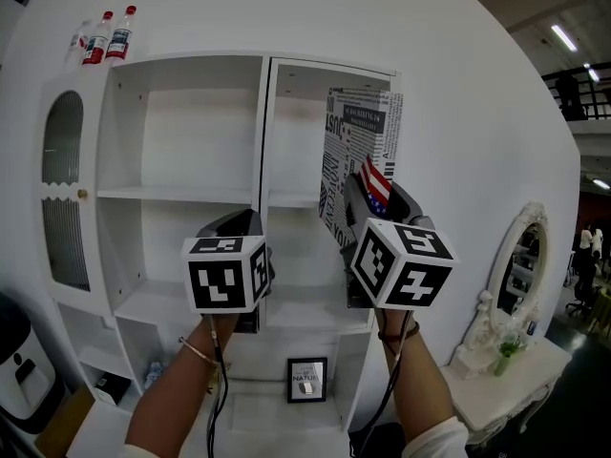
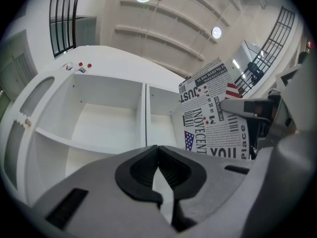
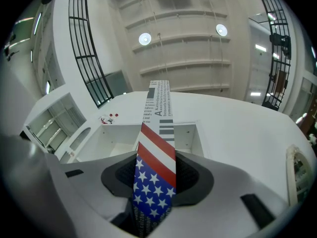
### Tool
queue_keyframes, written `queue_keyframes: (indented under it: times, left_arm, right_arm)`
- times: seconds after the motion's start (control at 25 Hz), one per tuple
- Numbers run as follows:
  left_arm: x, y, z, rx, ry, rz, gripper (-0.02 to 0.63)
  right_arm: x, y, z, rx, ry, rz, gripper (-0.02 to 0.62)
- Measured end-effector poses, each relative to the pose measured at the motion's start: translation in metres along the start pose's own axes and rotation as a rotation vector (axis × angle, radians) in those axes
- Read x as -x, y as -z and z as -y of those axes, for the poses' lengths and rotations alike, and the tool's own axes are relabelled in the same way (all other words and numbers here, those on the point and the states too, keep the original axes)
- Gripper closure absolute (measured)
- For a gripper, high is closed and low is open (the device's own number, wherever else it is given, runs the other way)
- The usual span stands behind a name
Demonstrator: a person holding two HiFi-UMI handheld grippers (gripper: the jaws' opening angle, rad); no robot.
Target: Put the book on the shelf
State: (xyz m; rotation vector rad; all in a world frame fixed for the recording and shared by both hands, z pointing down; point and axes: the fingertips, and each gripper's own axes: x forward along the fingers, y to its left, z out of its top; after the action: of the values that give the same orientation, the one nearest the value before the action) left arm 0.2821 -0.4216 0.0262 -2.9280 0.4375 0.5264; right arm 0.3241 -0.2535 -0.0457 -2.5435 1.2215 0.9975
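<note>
The book, white with black print and a stars-and-stripes spine, stands upright in front of the white shelf unit, level with its upper right compartment. My right gripper is shut on its lower end; in the right gripper view the flag spine runs up between the two pads. The left gripper view shows the book's printed cover at right. My left gripper hangs beside it to the left, shut and empty, its black pads meeting at the tips.
Two red-capped bottles stand on top of the shelf unit. A small framed sign sits in a low compartment. A white dressing table with an oval mirror stands to the right. A dark bin is at lower left.
</note>
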Motion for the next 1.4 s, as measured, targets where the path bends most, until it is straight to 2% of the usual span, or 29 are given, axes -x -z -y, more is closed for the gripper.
queue_keyframes:
  times: [0.72, 1.4]
  left_arm:
    - [-0.027, -0.01, -0.019, -0.001, -0.005, 0.007, 0.598]
    - [-0.06, 0.004, -0.039, -0.012, -0.049, -0.024, 0.598]
  right_arm:
    - [-0.037, -0.022, 0.008, 0.0, 0.017, 0.043, 0.426]
    - [-0.099, 0.012, 0.026, 0.024, 0.057, -0.039, 0.426]
